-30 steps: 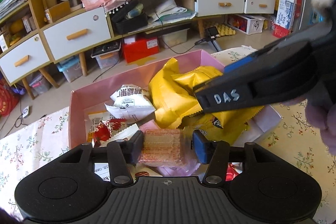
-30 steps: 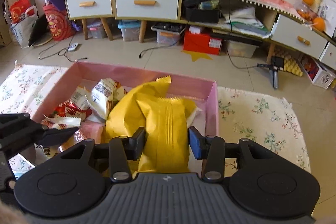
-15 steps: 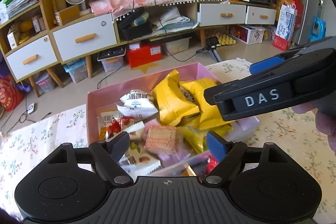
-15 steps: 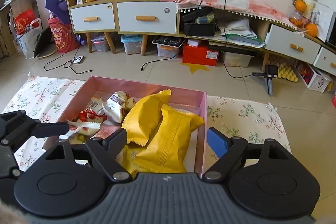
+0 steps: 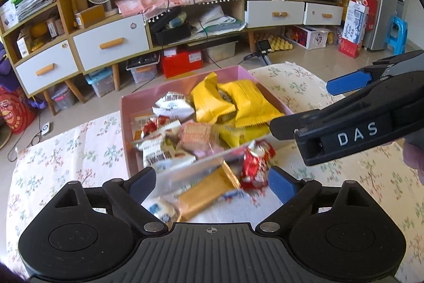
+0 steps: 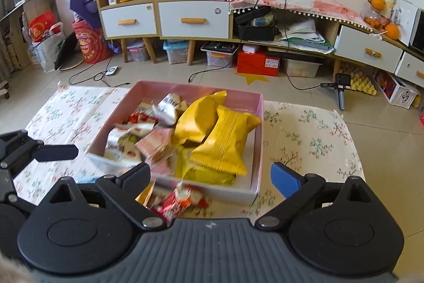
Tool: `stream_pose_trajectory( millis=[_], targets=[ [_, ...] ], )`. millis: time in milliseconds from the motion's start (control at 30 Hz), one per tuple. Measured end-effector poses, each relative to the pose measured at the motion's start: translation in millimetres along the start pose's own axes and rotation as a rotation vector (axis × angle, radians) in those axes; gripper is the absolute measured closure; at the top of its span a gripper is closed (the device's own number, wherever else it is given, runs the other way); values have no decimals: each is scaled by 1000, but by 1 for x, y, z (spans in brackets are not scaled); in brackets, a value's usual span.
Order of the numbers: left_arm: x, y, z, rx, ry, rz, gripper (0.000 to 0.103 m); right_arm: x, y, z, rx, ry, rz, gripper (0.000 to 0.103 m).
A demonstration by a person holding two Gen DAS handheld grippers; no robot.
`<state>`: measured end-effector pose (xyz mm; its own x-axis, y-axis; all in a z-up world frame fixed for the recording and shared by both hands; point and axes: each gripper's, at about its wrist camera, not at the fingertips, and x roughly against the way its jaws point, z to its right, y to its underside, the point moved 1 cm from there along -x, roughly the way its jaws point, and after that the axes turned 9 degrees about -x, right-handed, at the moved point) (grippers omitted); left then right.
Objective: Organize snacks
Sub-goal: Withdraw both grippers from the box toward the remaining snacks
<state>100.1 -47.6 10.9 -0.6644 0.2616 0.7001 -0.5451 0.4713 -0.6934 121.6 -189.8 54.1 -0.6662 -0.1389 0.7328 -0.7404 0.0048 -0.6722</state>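
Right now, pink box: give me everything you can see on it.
The pink box is a shallow, open-topped rectangular tray, cardboard by its look, pink inside with a paler outer front wall. It sits flat on the floral cloth, heaped with yellow packets and smaller mixed wrappers. Loose snacks lie on the cloth just outside its near wall. No gripper touches it.

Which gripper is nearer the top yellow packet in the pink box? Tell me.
Right. The right gripper, jaws just opened and empty, hangs directly before the yellow packet; the left gripper, likewise just opened and empty, sits off toward the opposite side of the box.
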Motion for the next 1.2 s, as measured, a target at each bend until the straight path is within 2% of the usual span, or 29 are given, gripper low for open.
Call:
stream_pose_trajectory(
  millis=[400, 533, 700, 900, 1067, 1200],
  targets=[
    [28, 34, 9, -31, -7, -12, 5, 22, 27, -7, 55, -34, 8, 0],
    [25, 47, 1, 5, -10, -16, 5, 21, 35, -7, 52, -39, 8, 0],
    [20, 67, -6, -24, -45, -20, 2, 14, 51, -3, 67, -35, 22, 0],
    [11, 87, -21, -20, -64, -56, 2, -4, 69, -5, 160, 12, -31, 0],
    [3, 99, -34, -28, -76, -62, 2, -8, 74, -8, 203, 14, -38, 0],
    [-5, 102, -46, -15, -77, -60, 2, -10, 70, -10, 190, -4, -29, 0]
  ],
)
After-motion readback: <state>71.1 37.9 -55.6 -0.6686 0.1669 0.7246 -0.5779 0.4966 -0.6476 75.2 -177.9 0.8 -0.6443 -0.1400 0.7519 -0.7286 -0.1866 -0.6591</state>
